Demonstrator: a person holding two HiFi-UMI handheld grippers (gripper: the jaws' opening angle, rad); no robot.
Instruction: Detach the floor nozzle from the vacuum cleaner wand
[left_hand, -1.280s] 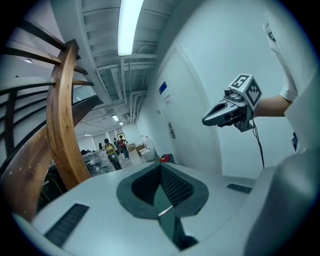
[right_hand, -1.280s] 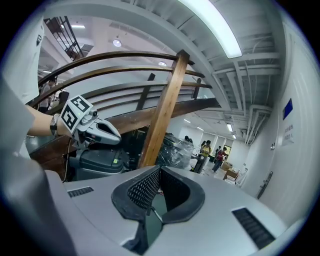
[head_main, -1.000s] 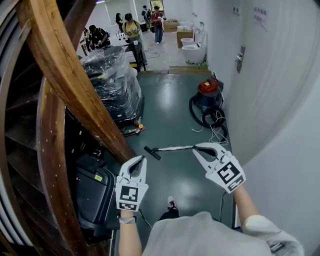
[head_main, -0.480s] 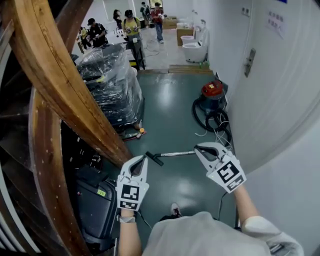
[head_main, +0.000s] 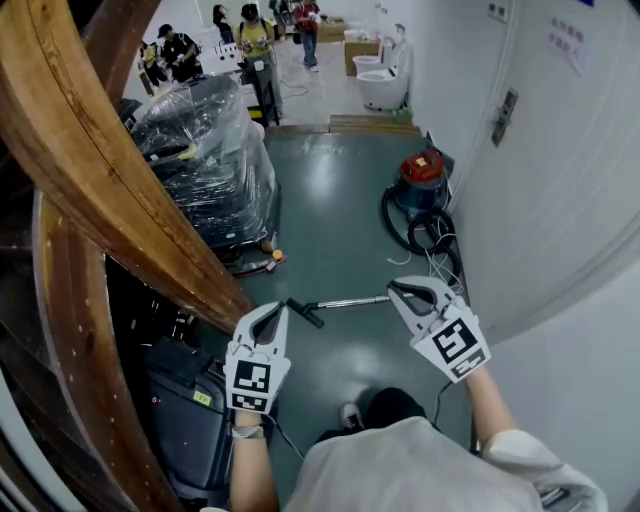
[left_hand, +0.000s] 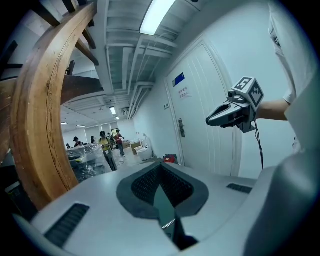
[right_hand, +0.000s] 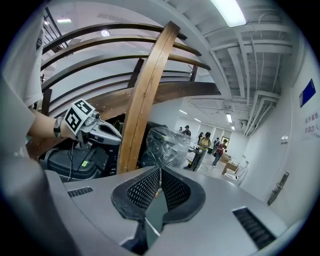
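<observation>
Glossy dark green floor (head_main: 335, 200) runs down a white-walled corridor. Nearest, the left gripper (head_main: 277, 309) and right gripper (head_main: 394, 290) both hang clenched on nothing, jaws together. Just beyond, between their tips, a chrome vacuum wand (head_main: 352, 300) lies flat, its black floor nozzle (head_main: 304, 313) attached at the left end. Farther off, a red canister vacuum (head_main: 422, 168) with coiled black hose (head_main: 425, 232) sits by the right wall.

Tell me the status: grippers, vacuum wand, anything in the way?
Left gripper and right gripper both shut, empty. Wand with floor nozzle lying on floor, untouched. Wooden beam close at left; hose coiled beyond.
</observation>
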